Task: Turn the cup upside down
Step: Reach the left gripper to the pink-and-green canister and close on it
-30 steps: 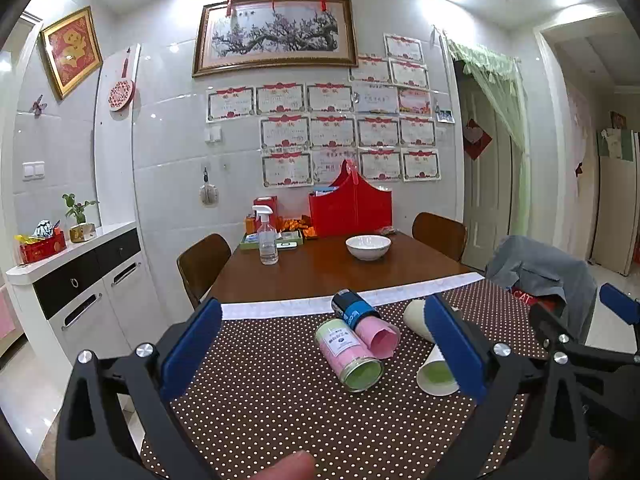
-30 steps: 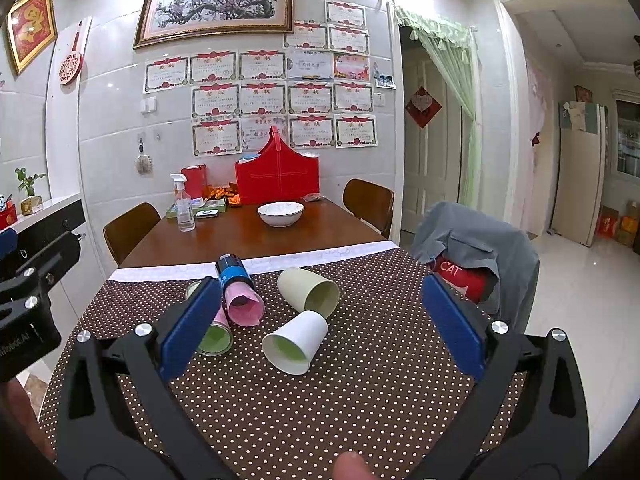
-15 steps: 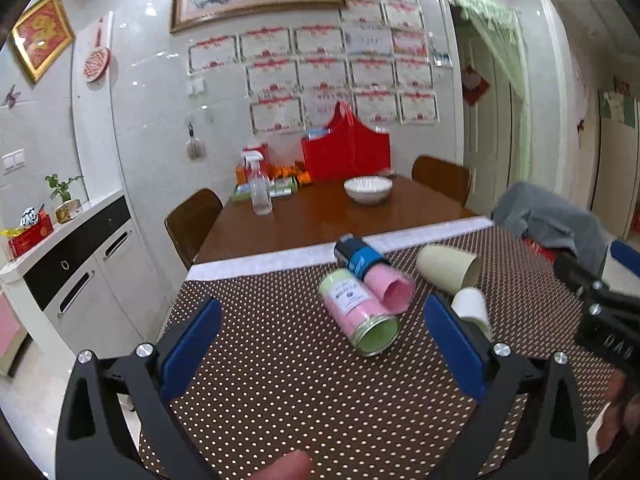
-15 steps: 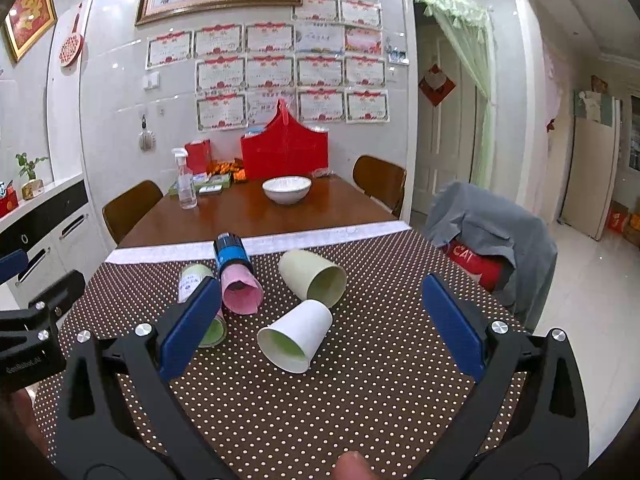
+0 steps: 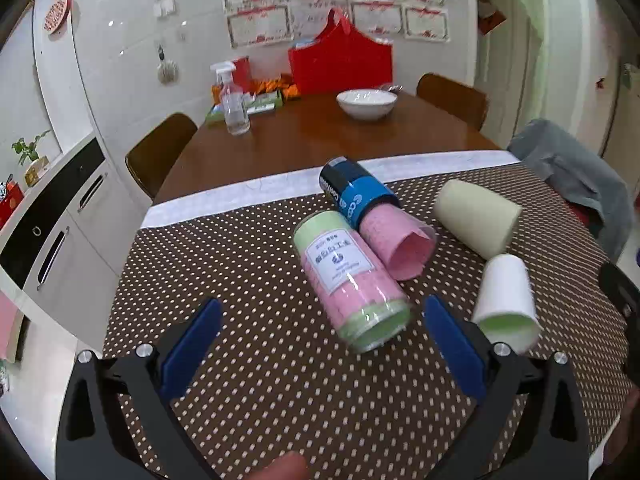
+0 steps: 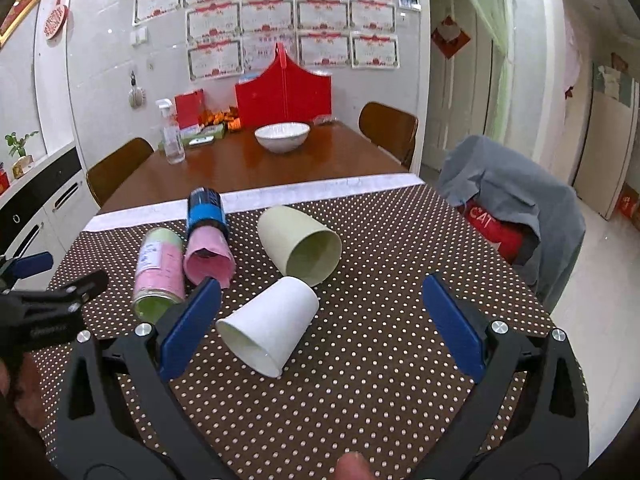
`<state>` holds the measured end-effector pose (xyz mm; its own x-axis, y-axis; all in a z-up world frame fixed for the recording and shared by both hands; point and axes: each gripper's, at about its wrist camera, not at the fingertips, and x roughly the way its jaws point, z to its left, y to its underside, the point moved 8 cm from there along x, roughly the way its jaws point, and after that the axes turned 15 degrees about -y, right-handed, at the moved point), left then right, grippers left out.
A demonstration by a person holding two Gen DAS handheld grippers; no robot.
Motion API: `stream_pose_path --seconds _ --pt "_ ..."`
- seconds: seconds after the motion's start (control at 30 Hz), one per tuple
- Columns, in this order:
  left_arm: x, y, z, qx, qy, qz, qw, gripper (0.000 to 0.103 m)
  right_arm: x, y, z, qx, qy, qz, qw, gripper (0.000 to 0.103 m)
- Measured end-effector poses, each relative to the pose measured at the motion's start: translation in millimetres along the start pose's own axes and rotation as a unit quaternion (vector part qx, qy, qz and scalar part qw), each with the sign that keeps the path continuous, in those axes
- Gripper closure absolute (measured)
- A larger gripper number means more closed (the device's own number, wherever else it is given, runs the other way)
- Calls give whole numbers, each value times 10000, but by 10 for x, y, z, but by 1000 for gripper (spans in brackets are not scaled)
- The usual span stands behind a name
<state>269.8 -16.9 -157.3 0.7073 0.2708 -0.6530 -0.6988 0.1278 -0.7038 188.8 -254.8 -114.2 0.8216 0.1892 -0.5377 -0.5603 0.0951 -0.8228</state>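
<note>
Several cups lie on their sides on the dotted brown cloth (image 5: 256, 376). A green-and-pink cup (image 5: 352, 284) lies just ahead of my open, empty left gripper (image 5: 320, 344). Beside it lie a blue-and-pink cup (image 5: 372, 216), a pale yellow cup (image 5: 476, 216) and a white paper cup (image 5: 504, 300). In the right wrist view the white cup (image 6: 272, 324) lies between the fingers of my open, empty right gripper (image 6: 320, 320), mouth toward me. The yellow cup (image 6: 300, 244), blue-and-pink cup (image 6: 206, 236) and green-and-pink cup (image 6: 158, 268) lie behind it.
The bare wooden tabletop (image 6: 248, 168) beyond holds a white bowl (image 6: 282, 136), a spray bottle (image 6: 170, 136) and a red bag (image 6: 284, 92). A chair draped with grey cloth (image 6: 516, 204) stands at the right edge. Cabinets (image 5: 52, 232) stand to the left.
Both grippers have moved forward and down toward the cups, which now look larger. The left one has closed in on the green-and-pink cup, the right one on the white cup. The cups have not moved.
</note>
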Motion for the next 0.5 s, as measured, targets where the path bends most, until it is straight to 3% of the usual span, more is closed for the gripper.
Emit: stream_pose_path --seconds 0.27,0.5 --pt "658 -86 -251 -51 -173 725 9972 4 411 7 -184 97 -40 367 9993 5" --pt "1022 -88 -246 -335 -194 1223 9917 4 658 6 -234 163 -74 569 9982 5"
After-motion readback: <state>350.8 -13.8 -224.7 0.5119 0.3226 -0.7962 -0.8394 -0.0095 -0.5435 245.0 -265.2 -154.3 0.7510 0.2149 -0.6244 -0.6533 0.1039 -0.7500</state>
